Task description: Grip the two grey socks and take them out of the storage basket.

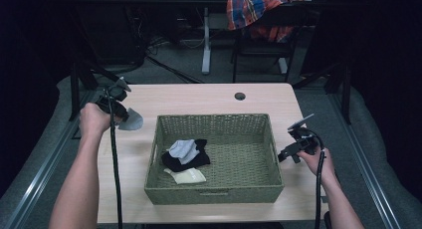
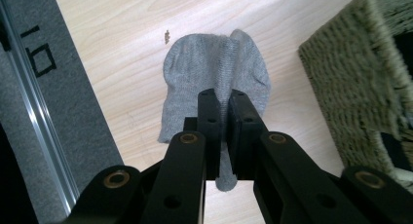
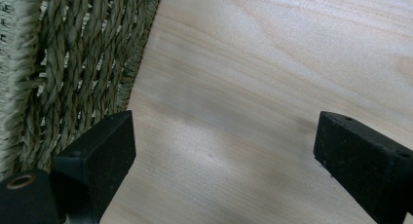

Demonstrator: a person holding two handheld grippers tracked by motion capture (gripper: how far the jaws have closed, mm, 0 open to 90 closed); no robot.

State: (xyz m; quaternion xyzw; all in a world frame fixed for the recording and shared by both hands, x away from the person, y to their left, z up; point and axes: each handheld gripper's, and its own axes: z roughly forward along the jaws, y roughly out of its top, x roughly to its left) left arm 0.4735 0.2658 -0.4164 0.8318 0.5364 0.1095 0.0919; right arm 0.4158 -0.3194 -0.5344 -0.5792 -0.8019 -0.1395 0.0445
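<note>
Left gripper view: left gripper (image 2: 221,100) jaws are clamped on a grey sock (image 2: 214,68) above the table (image 2: 126,48), left of the basket (image 2: 350,87). Right gripper (image 3: 224,146) jaws stand wide, idle. Step: transfer. Next move likely requires carrying it over the rim.

The room is dim, its edges black. A pale wooden surface (image 1: 209,97) with a round cable hole (image 1: 240,96) stands on grey carpet (image 1: 174,64). Behind it a dark chair (image 1: 263,40) carries a plaid cloth (image 1: 249,12), beside a white desk leg (image 1: 206,40). Metal rails (image 1: 35,174) flank the surface.
</note>
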